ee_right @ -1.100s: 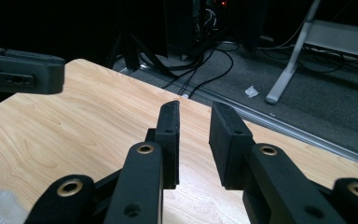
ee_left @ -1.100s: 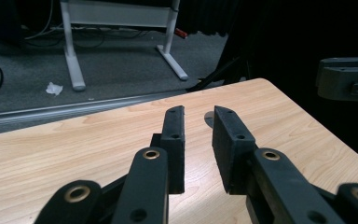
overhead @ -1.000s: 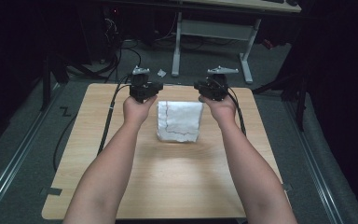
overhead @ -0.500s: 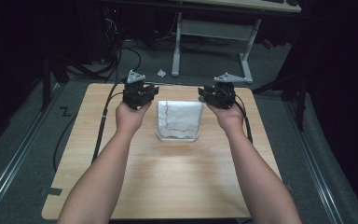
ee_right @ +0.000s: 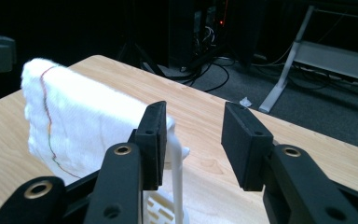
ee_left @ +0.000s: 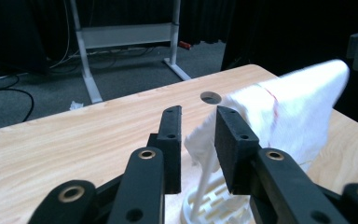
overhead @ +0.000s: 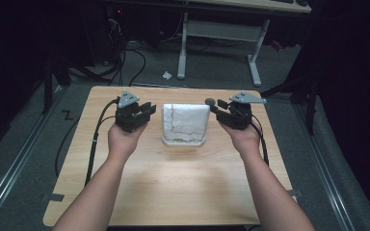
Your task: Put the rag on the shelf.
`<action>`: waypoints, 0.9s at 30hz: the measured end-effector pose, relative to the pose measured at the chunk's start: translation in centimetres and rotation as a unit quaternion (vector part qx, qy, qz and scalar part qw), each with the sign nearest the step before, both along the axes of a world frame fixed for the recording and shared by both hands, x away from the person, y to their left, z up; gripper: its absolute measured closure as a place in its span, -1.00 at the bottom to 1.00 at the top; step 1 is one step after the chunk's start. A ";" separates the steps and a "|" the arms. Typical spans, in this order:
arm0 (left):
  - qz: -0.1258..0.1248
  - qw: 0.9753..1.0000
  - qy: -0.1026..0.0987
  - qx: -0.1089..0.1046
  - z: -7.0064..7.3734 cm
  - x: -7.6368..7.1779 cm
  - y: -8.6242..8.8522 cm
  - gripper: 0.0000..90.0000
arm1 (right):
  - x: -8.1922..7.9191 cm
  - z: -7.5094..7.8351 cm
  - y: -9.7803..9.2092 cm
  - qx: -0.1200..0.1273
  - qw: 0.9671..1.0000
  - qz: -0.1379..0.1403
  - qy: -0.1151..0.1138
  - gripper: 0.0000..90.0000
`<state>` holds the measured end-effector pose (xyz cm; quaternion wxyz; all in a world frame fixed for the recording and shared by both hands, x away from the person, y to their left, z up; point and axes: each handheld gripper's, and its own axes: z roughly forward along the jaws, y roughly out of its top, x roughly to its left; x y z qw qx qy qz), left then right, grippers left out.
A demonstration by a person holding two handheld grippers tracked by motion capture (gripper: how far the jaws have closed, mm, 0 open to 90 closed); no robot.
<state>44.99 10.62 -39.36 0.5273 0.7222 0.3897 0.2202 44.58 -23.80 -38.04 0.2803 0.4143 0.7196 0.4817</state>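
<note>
A white towel [overhead: 185, 122] with a thin red line hangs over a white plastic rack [overhead: 183, 141] in the middle of the wooden table [overhead: 173, 187]. My left gripper [overhead: 150, 109] stands just left of the towel, open, with a narrow gap and nothing clamped. My right gripper [overhead: 216, 109] stands just right of it, open wider and empty. In the left gripper view the towel [ee_left: 289, 112] hangs ahead and right of the left gripper [ee_left: 198, 128], with the rack [ee_left: 205, 205] below. In the right gripper view the towel [ee_right: 74, 116] and a rack post [ee_right: 175, 158] sit left of the right gripper [ee_right: 193, 126].
A small round hole [overhead: 210, 101] is in the table beside the towel's far right corner. Beyond the far edge lie floor cables [overhead: 125, 57], a scrap of paper [overhead: 167, 75] and a white desk frame [overhead: 221, 33]. Bare wood stretches toward me.
Both grippers have drawn back toward me from the towel's far corners and moved apart to its sides. The towel stays on the rack.
</note>
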 end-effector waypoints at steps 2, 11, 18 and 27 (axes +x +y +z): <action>-0.001 1.000 0.000 -0.002 -0.3 -0.5 0.2 0.59 | -0.3 -0.1 -0.1 -0.002 1.000 0.000 -0.003 0.33; -0.009 1.000 0.006 0.011 -2.4 -3.3 1.4 0.52 | -3.4 -1.9 -0.2 -0.034 0.999 0.005 -0.006 0.25; -0.025 0.999 0.024 0.026 -4.9 -5.6 1.8 0.48 | -5.6 -3.8 -0.1 -0.052 0.998 0.019 0.008 0.21; -0.049 0.996 0.058 0.047 -8.6 -8.4 2.1 0.38 | -8.4 -6.7 0.6 -0.051 0.998 0.032 0.017 0.18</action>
